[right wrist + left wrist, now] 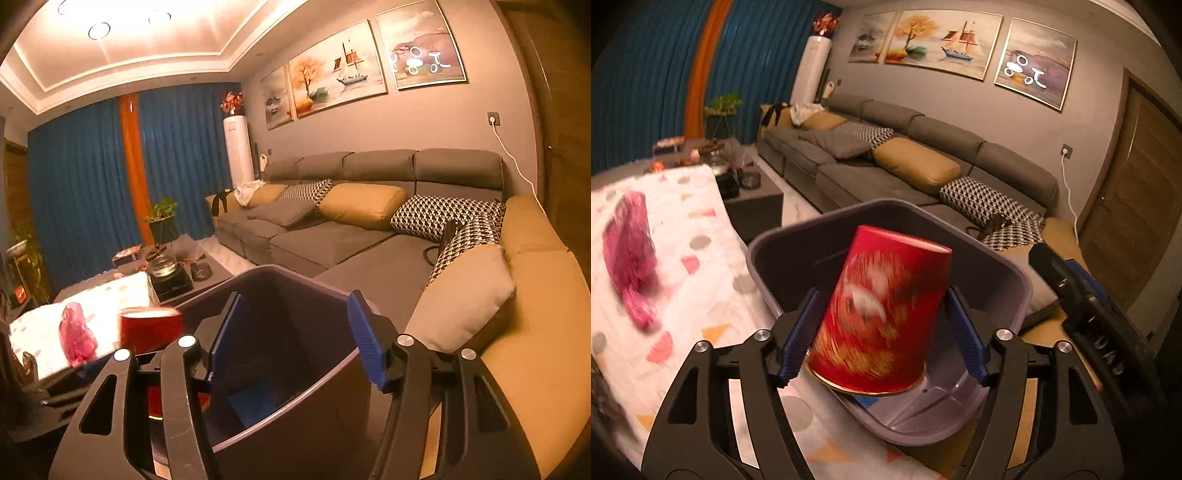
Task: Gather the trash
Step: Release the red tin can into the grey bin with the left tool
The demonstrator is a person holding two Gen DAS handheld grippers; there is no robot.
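Note:
In the left wrist view a red paper cup (882, 314), upside down and motion-blurred, sits between the fingers of my left gripper (886, 332), over the mouth of a grey bin (783, 236). The jaws stand wide; gaps show on both sides of the cup. A crumpled pink wrapper (629, 254) lies on the patterned tablecloth (701, 266) to the left. In the right wrist view my right gripper (295, 339) reaches at the bin (325, 398), one finger inside it and one outside; whether it grips the rim is unclear. The cup (151, 328) and wrapper (75, 338) show at left.
A grey sofa (886, 177) with tan and checked cushions runs behind the bin. A dark coffee table (207, 273) with a glass teapot and dishes stands beyond the tablecloth. My right gripper's body (1082, 295) shows at the right of the left wrist view.

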